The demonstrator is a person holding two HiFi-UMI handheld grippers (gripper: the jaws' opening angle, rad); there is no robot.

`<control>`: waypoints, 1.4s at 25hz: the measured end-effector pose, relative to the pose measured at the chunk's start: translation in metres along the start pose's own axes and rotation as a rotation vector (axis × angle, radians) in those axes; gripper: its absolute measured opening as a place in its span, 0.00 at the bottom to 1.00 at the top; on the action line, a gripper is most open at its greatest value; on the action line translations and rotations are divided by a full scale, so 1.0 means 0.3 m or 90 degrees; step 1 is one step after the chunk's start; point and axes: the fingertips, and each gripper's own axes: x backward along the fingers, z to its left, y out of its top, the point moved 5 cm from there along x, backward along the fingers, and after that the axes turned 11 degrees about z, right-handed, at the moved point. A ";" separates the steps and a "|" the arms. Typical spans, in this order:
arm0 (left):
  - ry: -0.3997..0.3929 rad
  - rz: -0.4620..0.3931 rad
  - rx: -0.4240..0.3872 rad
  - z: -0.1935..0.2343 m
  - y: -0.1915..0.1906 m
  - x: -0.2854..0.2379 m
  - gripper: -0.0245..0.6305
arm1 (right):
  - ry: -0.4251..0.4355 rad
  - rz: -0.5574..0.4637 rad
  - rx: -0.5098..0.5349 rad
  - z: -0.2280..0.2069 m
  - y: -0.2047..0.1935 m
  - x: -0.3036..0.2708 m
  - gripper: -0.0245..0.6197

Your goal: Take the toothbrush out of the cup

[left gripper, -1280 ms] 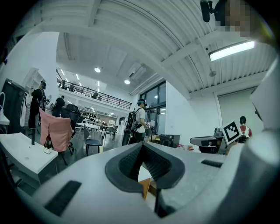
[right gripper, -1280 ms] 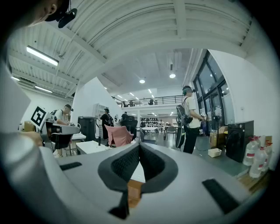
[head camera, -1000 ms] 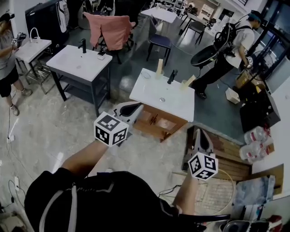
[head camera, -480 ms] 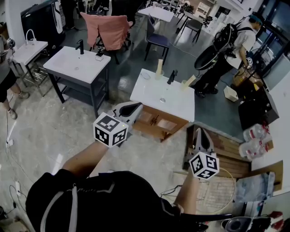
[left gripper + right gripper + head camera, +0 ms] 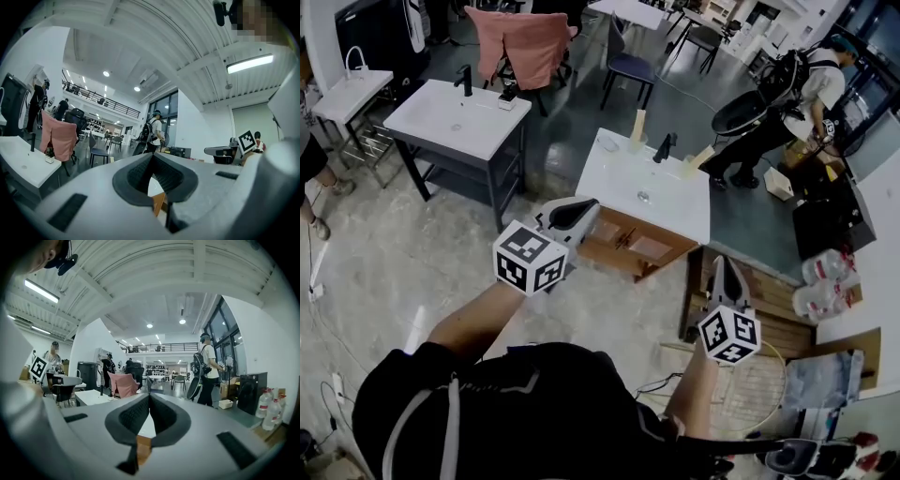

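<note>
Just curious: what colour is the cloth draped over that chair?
Salmon pink; the cloth shows best in the head view.

A washstand (image 5: 619,186) stands in the middle of the head view, with its cabinet (image 5: 628,246) under the top. A tap (image 5: 664,147) rises at its far edge. The left cup (image 5: 635,143) sits just left of the tap and the right cup (image 5: 689,170) just right of it. In the left cup stands a stick, perhaps the toothbrush (image 5: 637,122), though it is too small to tell. The left gripper (image 5: 584,210) hangs before the washstand's near left corner. The right gripper (image 5: 725,270) is off to the right, over a wooden pallet (image 5: 773,323). A second washstand (image 5: 422,117) stands well to the left, with a draped chair (image 5: 528,42) behind it. Bottles (image 5: 820,286) lie far right, beyond the pallet.
</note>
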 end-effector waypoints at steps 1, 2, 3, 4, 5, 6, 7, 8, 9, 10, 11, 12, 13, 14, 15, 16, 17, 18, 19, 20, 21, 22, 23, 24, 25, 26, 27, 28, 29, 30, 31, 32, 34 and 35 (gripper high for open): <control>0.000 0.001 0.003 0.009 -0.006 -0.009 0.04 | 0.000 0.001 0.002 -0.004 0.002 -0.014 0.05; 0.000 0.003 0.005 0.017 -0.013 -0.019 0.04 | 0.001 0.002 0.004 -0.011 0.003 -0.029 0.05; 0.002 0.006 0.006 0.026 -0.021 -0.032 0.04 | 0.004 0.002 0.004 -0.019 0.001 -0.048 0.05; 0.006 0.008 0.007 0.038 -0.027 -0.047 0.04 | 0.008 0.001 0.003 -0.029 0.000 -0.071 0.05; 0.012 0.009 0.008 0.050 -0.030 -0.064 0.04 | 0.012 -0.001 0.001 -0.042 -0.001 -0.098 0.05; 0.019 0.009 0.009 0.062 -0.031 -0.083 0.04 | 0.018 -0.002 -0.002 -0.057 -0.001 -0.129 0.05; 0.026 0.008 0.009 0.073 -0.029 -0.104 0.04 | 0.024 -0.003 -0.005 -0.074 0.001 -0.162 0.05; 0.033 0.007 0.008 0.083 -0.025 -0.127 0.04 | 0.032 -0.004 -0.008 -0.092 0.004 -0.197 0.05; 0.041 0.006 0.007 0.093 -0.021 -0.152 0.04 | 0.041 -0.005 -0.009 -0.109 0.008 -0.234 0.05; 0.049 0.006 0.006 0.104 -0.015 -0.180 0.04 | 0.049 -0.007 -0.008 -0.128 0.015 -0.271 0.05; 0.057 0.005 0.006 0.116 -0.009 -0.210 0.04 | 0.057 -0.011 -0.007 -0.149 0.025 -0.310 0.05; 0.065 0.004 0.006 0.127 -0.002 -0.243 0.04 | 0.063 -0.015 -0.005 -0.173 0.039 -0.347 0.05; 0.073 0.004 0.006 0.136 0.006 -0.277 0.04 | 0.069 -0.019 -0.004 -0.199 0.053 -0.384 0.05; 0.080 0.003 0.006 0.143 0.014 -0.312 0.04 | 0.074 -0.021 -0.002 -0.228 0.068 -0.420 0.05; 0.086 0.003 0.007 0.150 0.022 -0.347 0.04 | 0.079 -0.023 0.001 -0.255 0.083 -0.455 0.05; 0.093 0.003 0.006 0.158 0.032 -0.382 0.04 | 0.084 -0.026 0.005 -0.282 0.099 -0.491 0.05; 0.099 0.005 0.004 0.165 0.041 -0.418 0.04 | 0.088 -0.029 0.009 -0.309 0.113 -0.524 0.05; 0.106 0.007 0.003 0.173 0.049 -0.455 0.04 | 0.091 -0.032 0.012 -0.336 0.124 -0.557 0.05; 0.111 0.011 0.002 0.179 0.056 -0.494 0.04 | 0.094 -0.034 0.013 -0.364 0.133 -0.588 0.05; 0.117 0.014 0.001 0.185 0.063 -0.535 0.04 | 0.097 -0.035 0.013 -0.393 0.139 -0.618 0.05; 0.121 0.018 0.001 0.188 0.068 -0.575 0.04 | 0.101 -0.033 0.011 -0.422 0.142 -0.648 0.05; 0.124 0.021 0.000 0.190 0.073 -0.615 0.04 | 0.105 -0.030 0.009 -0.451 0.143 -0.677 0.05; 0.127 0.025 -0.001 0.190 0.077 -0.654 0.04 | 0.109 -0.026 0.007 -0.479 0.141 -0.703 0.05; 0.129 0.028 -0.002 0.190 0.081 -0.692 0.04 | 0.112 -0.022 0.006 -0.507 0.138 -0.727 0.05; 0.132 0.031 -0.003 0.189 0.084 -0.730 0.04 | 0.114 -0.018 0.005 -0.536 0.135 -0.748 0.05; 0.135 0.034 -0.003 0.188 0.087 -0.768 0.04 | 0.116 -0.014 0.004 -0.565 0.132 -0.767 0.05; 0.138 0.036 -0.004 0.187 0.090 -0.805 0.04 | 0.118 -0.013 0.003 -0.594 0.130 -0.785 0.05; 0.140 0.038 -0.007 0.186 0.094 -0.843 0.04 | 0.120 -0.012 0.003 -0.621 0.129 -0.803 0.05; 0.139 0.037 -0.012 0.182 0.099 -0.879 0.04 | 0.123 -0.011 0.003 -0.648 0.128 -0.820 0.05; 0.137 0.036 -0.019 0.177 0.105 -0.915 0.04 | 0.126 -0.010 0.005 -0.673 0.126 -0.835 0.05; 0.137 0.036 -0.027 0.170 0.110 -0.950 0.04 | 0.128 -0.008 0.005 -0.700 0.121 -0.849 0.05; 0.139 0.040 -0.036 0.163 0.112 -0.984 0.04 | 0.130 -0.005 0.004 -0.727 0.115 -0.860 0.05; 0.147 0.052 -0.050 0.146 0.110 -1.049 0.04 | 0.131 0.000 0.000 -0.788 0.103 -0.881 0.05; 0.150 0.056 -0.055 0.138 0.109 -1.079 0.04 | 0.131 0.000 -0.003 -0.818 0.103 -0.891 0.05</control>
